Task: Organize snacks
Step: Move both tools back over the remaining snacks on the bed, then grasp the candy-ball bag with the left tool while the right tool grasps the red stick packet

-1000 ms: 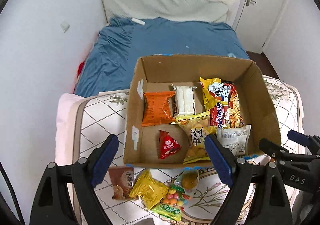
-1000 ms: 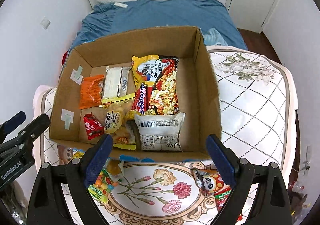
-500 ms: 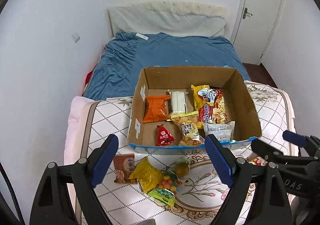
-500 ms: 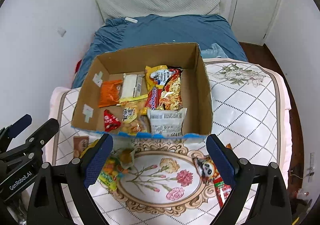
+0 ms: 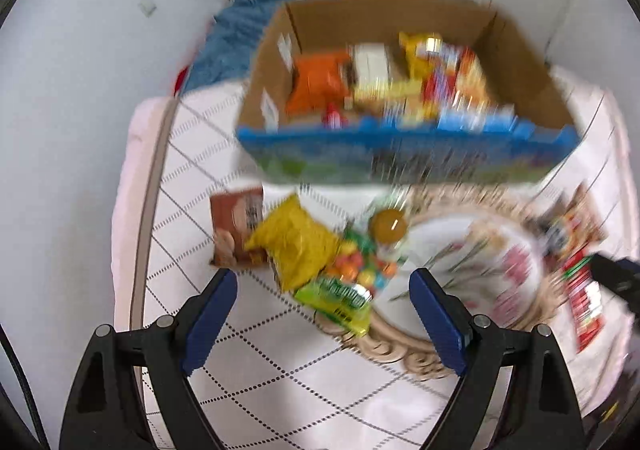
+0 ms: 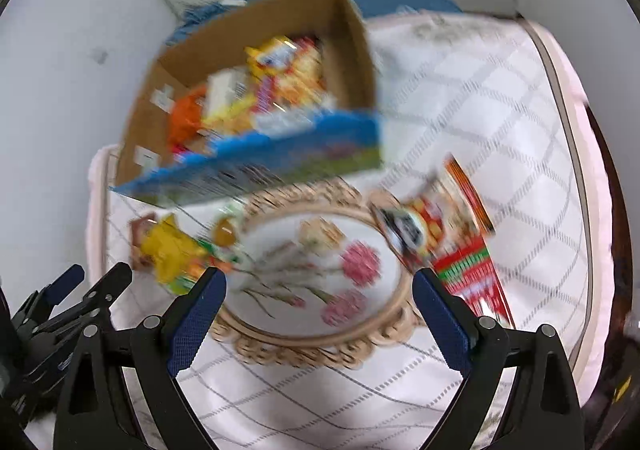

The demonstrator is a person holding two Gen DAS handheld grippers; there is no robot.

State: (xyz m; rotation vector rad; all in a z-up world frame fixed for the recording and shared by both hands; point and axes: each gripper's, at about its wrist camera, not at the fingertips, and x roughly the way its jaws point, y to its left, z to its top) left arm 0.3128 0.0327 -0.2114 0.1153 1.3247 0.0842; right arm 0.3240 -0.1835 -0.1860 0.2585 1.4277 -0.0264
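Observation:
A cardboard box (image 5: 520, 62) with a blue front holds several snack packets, among them an orange one (image 5: 316, 84). Loose on the tablecloth in front of it lie a brown packet (image 5: 236, 226), a yellow packet (image 5: 296, 242), a green candy bag (image 5: 348, 282) and a round amber jelly cup (image 5: 388, 226). My left gripper (image 5: 322, 316) hangs open just above the yellow packet and candy bag, holding nothing. At the right lie a panda packet (image 6: 404, 234) and a red packet (image 6: 472, 274). My right gripper (image 6: 318, 310) is open over the flower medallion, left of them. Both views are blurred.
The table (image 6: 500, 122) has a white quilted cloth with a floral medallion (image 6: 320, 270) in the middle. A blue bed (image 5: 236, 38) stands behind the box, with white walls on both sides. The other gripper (image 6: 64, 314) shows at the right wrist view's lower left.
Both grippers have drawn back from the box and sunk toward the cloth, so the loose packets now lie near the fingers. The jaws stayed wide. The right view has rolled.

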